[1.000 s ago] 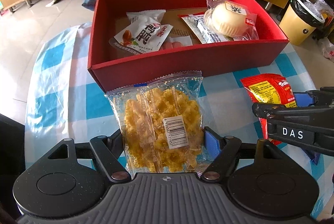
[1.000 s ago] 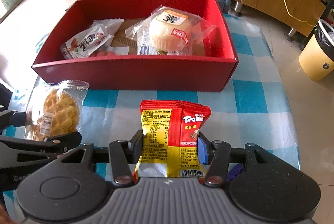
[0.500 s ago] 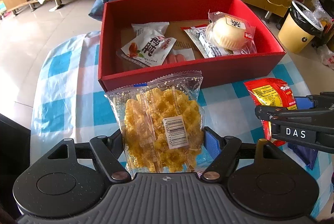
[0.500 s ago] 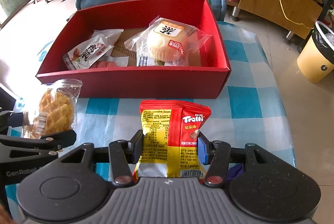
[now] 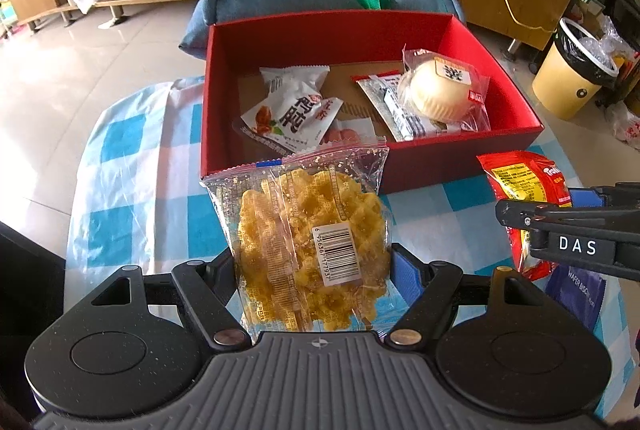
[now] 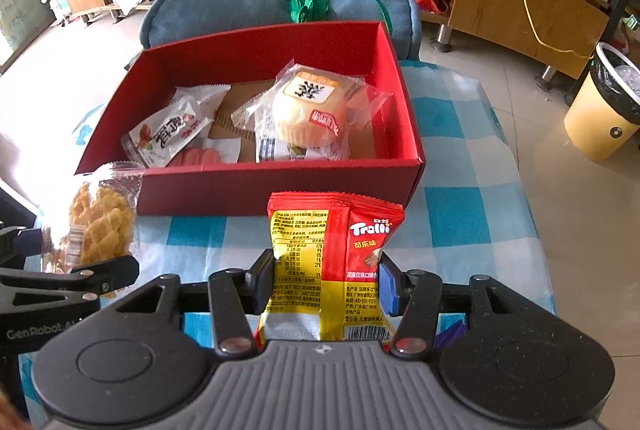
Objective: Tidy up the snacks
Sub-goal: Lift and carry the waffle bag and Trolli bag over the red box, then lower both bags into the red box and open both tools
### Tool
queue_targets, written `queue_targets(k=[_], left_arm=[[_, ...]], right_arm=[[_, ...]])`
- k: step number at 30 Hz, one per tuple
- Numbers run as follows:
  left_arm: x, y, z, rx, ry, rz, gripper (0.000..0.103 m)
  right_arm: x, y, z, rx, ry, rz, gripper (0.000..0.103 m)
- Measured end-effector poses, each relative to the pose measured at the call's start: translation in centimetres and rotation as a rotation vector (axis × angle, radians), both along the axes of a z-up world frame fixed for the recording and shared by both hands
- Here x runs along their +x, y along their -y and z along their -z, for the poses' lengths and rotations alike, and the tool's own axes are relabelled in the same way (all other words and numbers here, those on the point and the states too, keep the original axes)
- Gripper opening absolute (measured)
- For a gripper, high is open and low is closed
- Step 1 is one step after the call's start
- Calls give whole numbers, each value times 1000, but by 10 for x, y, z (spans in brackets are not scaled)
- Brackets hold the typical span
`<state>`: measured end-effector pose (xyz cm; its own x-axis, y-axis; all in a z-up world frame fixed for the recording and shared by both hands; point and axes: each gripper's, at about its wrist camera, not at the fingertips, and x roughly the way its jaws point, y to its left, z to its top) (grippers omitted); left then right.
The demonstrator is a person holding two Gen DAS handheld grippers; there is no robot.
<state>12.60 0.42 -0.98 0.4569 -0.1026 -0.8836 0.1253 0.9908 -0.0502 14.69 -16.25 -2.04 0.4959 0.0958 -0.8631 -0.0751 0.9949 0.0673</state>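
My left gripper [image 5: 312,270] is shut on a clear packet of yellow waffle biscuit [image 5: 308,230], held upright in front of the red box [image 5: 400,165]. My right gripper [image 6: 326,282] is shut on a red and yellow Trolli gummy packet [image 6: 336,254], also held upright before the red box [image 6: 280,189]. The box holds a wrapped round bun [image 6: 310,109], a white nut packet [image 6: 172,127], a flat sachet [image 5: 394,101] and a pink packet [image 6: 196,155]. Each gripper shows in the other's view: the right gripper [image 5: 568,234], the left gripper [image 6: 80,270].
The table has a blue-and-white checked cloth [image 6: 452,222]. A dark blue wafer packet [image 5: 576,294] lies under the right gripper. A blue cushion [image 6: 240,5] lies behind the box. A yellow bin [image 6: 604,109] stands on the floor at right.
Both grippers have pulled back and risen with their packets, so the red box looks farther away and more of its inside shows.
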Motion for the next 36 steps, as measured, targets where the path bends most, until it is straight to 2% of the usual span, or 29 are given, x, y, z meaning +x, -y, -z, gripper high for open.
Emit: queue_targets(k=[20,36], left_arm=[[43,-4,-29,-26,78,-56,80],[87,-11,-21,5,77,-103,80]], right_arm=[[42,-1,-31,53,88,26,49],[86,-12,-23,55,89,22,49]])
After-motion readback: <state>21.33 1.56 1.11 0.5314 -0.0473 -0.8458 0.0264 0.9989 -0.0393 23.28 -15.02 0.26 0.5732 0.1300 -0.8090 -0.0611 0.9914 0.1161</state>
